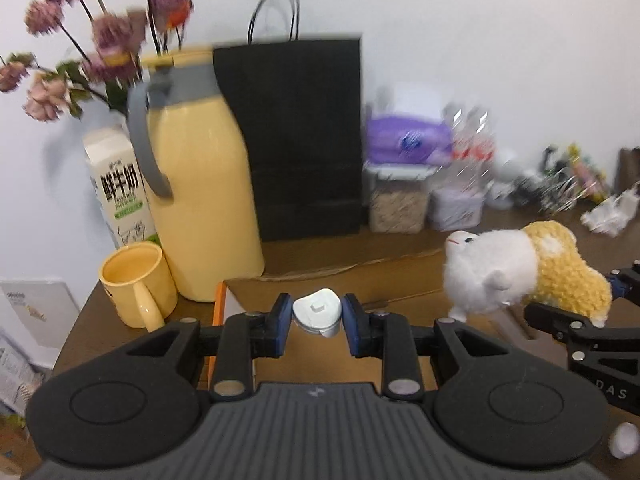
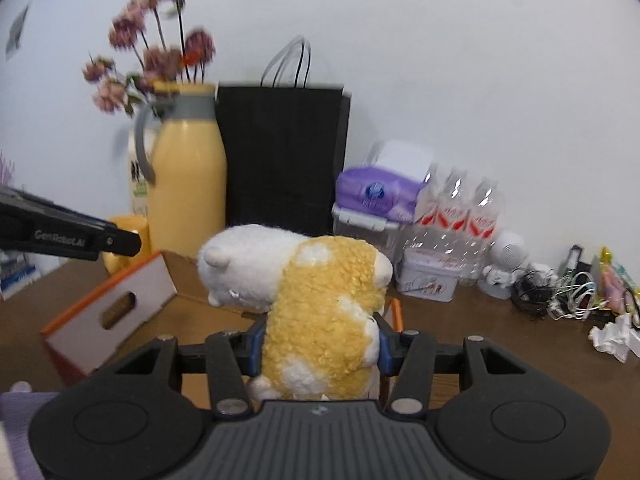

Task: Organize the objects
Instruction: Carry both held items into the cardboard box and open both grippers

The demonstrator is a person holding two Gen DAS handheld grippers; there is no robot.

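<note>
My left gripper (image 1: 317, 316) is shut on a small white plastic piece (image 1: 318, 310), held above an open cardboard box (image 1: 400, 276) with an orange-edged flap. My right gripper (image 2: 318, 340) is shut on a white and yellow plush toy (image 2: 320, 312), its blue pads pressed into the yellow body. In the left wrist view the plush toy (image 1: 520, 272) hangs at the right over the box, with the right gripper's black fingers (image 1: 560, 324) behind it. The box (image 2: 192, 280) lies below the toy in the right wrist view, its flap (image 2: 112, 308) folded out to the left.
A yellow jug (image 1: 200, 184), yellow mug (image 1: 136, 280), milk carton (image 1: 118, 188) and flowers (image 1: 100, 40) stand at the back left. A black paper bag (image 1: 304, 136) stands behind the box. Tissues (image 2: 372, 192), water bottles (image 2: 456, 216), tins, cables (image 2: 568, 288) and crumpled paper (image 2: 612, 336) crowd the brown table's right.
</note>
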